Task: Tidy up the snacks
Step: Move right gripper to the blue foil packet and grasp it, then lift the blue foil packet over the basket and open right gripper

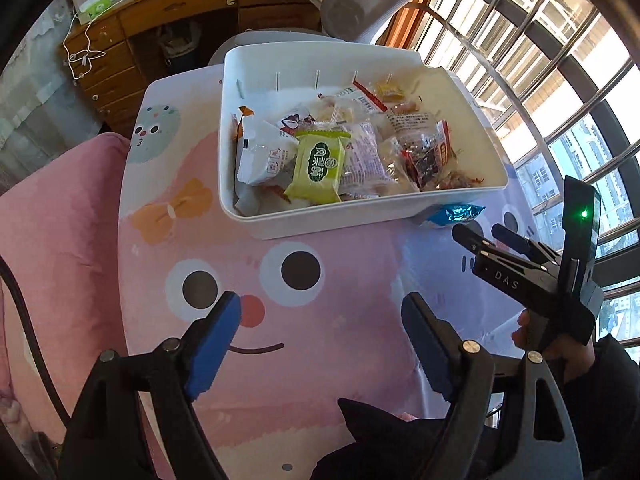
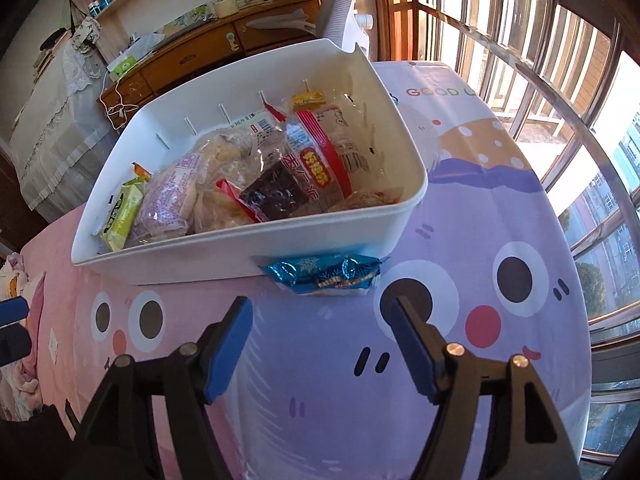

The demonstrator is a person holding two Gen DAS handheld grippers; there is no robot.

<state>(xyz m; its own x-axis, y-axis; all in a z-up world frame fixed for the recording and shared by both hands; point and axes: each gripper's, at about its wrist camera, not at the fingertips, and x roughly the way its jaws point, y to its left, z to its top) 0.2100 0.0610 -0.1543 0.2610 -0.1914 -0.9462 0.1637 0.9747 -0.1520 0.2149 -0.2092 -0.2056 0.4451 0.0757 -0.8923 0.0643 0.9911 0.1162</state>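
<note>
Right gripper (image 2: 322,344): nearest the right wrist camera, jaws wide apart with nothing between them, tilted down toward the blue wrapper just ahead; seen from the left wrist view it sits low at the right edge (image 1: 486,236).
Left gripper (image 1: 320,320): jaws also apart and empty, hovering over the bare printed cloth in front of the bin.
Blue foil snack (image 2: 322,276): the one packet outside the bin, lying on the surface and touching the bin's near wall by its right corner; from the left wrist view only its end shows past that corner (image 1: 454,216).
White bin (image 2: 224,254): stands on the cartoon tablecloth (image 2: 460,240), toward the surface's far side, open top facing up so packets can simply be dropped in.
Bin contents: a loose pile of wrapped snacks, among them a green packet (image 1: 320,168) near the front wall and a red-and-clear pack (image 2: 316,160) leaning further back.
Likely step: the stray blue packet looks like the last thing to collect, and the right gripper seems best placed for it.
Risk: the packet is tucked against the bin wall, so one jaw may bump the bin.
</note>
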